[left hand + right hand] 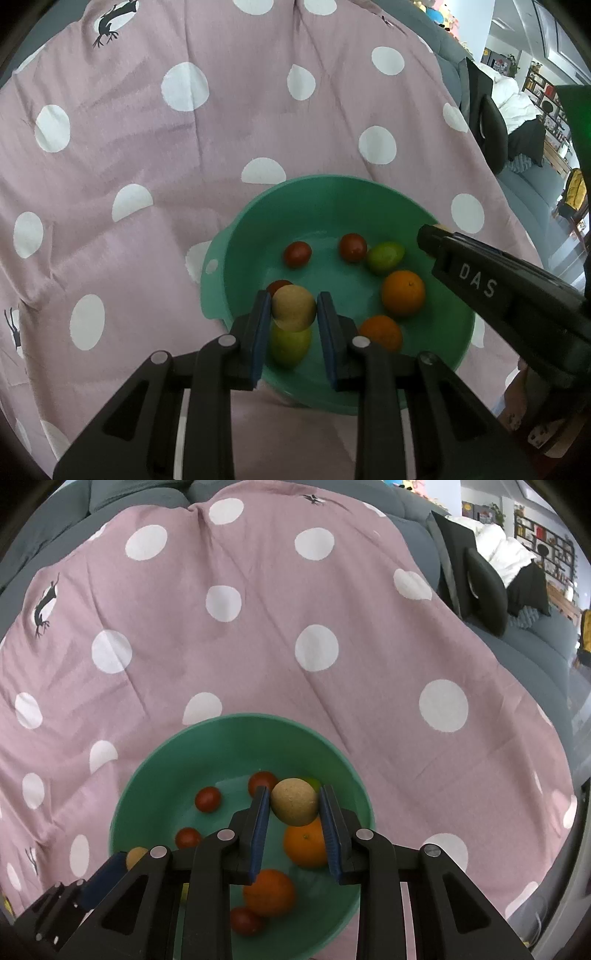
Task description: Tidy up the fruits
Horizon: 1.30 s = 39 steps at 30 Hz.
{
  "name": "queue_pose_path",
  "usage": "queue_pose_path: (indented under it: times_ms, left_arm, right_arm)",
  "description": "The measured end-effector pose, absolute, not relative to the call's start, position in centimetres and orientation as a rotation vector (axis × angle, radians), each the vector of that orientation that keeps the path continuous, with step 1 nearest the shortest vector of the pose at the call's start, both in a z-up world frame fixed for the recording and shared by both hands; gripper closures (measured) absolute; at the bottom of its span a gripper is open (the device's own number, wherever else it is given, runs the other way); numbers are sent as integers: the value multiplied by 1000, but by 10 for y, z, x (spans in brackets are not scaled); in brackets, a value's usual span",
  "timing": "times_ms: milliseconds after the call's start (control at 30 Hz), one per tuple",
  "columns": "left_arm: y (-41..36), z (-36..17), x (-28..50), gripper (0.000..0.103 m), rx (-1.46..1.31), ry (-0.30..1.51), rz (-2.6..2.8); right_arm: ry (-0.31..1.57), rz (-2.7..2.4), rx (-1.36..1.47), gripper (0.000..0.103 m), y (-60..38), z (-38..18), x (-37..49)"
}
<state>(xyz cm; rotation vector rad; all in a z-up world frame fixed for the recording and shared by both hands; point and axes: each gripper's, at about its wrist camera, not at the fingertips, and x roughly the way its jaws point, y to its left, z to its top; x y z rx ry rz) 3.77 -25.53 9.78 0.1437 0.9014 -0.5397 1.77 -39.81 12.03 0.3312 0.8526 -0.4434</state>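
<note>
A green bowl (258, 206) sits on a pink polka-dot cloth and holds small red tomatoes (297, 254), two oranges (403, 293) and green lemons (384, 256). My left gripper (293, 308) is shut on a tan round fruit (293, 308) above the bowl. My right gripper (294, 802) is shut on another tan round fruit (294, 802) above the bowl (147, 768). The right gripper also shows in the left wrist view (428, 236), at the bowl's right rim. The left gripper shows at lower left in the right wrist view (135, 856).
The pink polka-dot cloth (184, 166) covers a grey sofa (535, 646). A black cushion (484, 594) and white bedding (506, 550) lie at the far right. Shelves stand in the room beyond.
</note>
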Motion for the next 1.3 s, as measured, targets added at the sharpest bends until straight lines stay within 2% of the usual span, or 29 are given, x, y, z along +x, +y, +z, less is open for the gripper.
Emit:
queue_pose_path:
  times_ms: [33, 100, 233, 333, 400, 533, 1300]
  left_arm:
    - [-255, 98, 38, 78, 143, 903, -538]
    - [-254, 101, 37, 72, 144, 900, -540]
    - [-249, 110, 32, 55, 131, 870, -539]
    - [-243, 122, 27, 37, 114, 840, -530]
    - [-240, 129, 24, 36, 108, 818, -528]
    - [-233, 141, 18, 24, 92, 787, -529]
    - [-217, 146, 9, 22, 84, 752, -474]
  right_arm:
    - [851, -449, 330, 73, -398, 121, 17]
    - [844, -452, 335, 71, -399, 123, 15]
    - [820, -442, 351, 55, -401, 127, 9]
    - [802, -440, 348, 54, -401, 132, 7]
    - [787, -439, 347, 54, -401, 136, 4]
    - [766, -444, 339, 54, -402, 143, 1]
    - [741, -456, 301, 53, -397, 155, -2]
